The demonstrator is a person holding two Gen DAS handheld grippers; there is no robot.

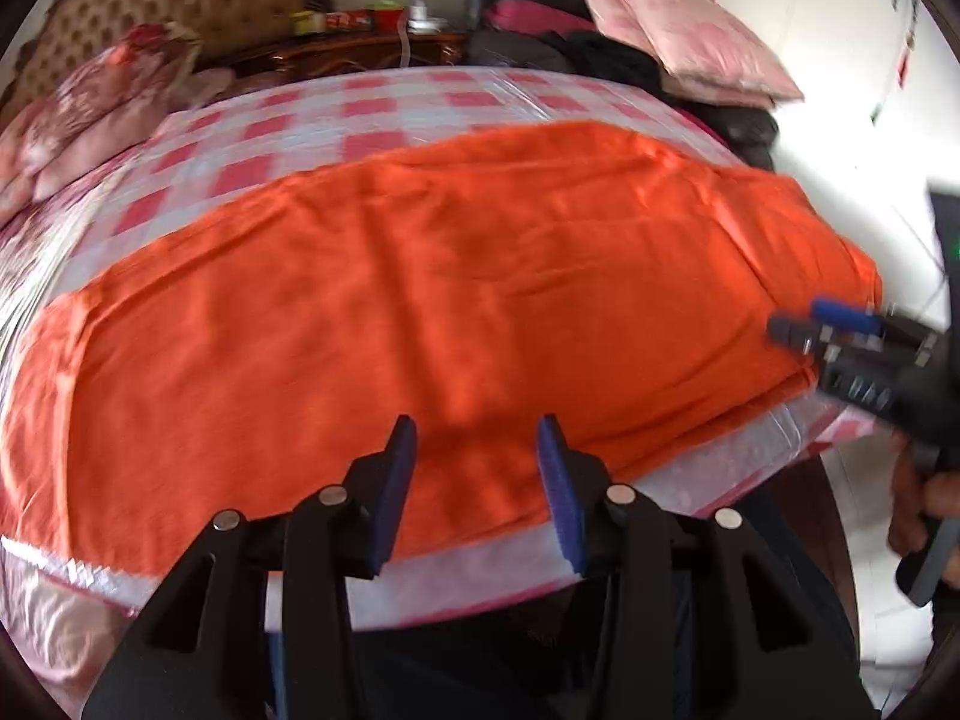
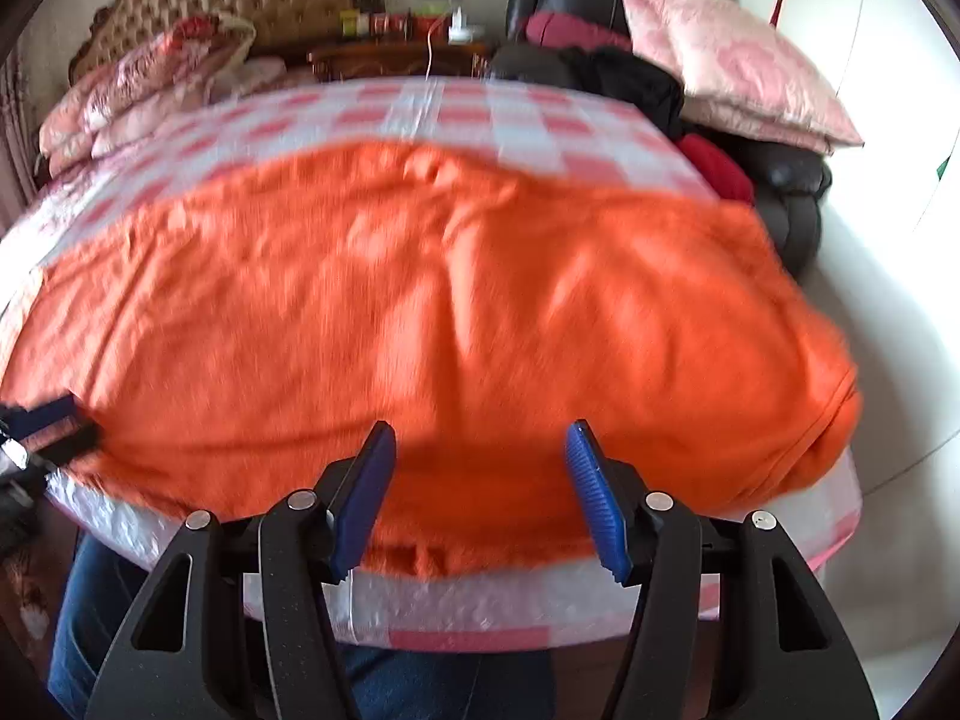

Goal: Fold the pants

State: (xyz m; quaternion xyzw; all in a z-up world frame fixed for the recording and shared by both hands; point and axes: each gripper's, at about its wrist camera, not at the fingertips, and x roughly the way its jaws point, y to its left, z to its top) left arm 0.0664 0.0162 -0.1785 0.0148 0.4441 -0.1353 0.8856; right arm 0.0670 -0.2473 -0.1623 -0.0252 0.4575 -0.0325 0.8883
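The left tongs (image 1: pixel 477 480) stand wide apart, blue pads empty, poised over the near hem of the bright orange soft-knit pants (image 1: pixel 420 300) at about six o'clock and, as far as I can tell, not touching it. The pants lie spread nearly flat across the pink-and-white checked plastic sheet (image 1: pixel 384 108) covering the bed, already doubled, with layered edges at three o'clock. They look light, limp and a bit clingy; I'd pinch both layers at the near corners, since a one-layer grab would let the fold slide apart. The right tongs (image 2: pixel 480 474) are equally wide and hold nothing, hovering over the near edge farther right.
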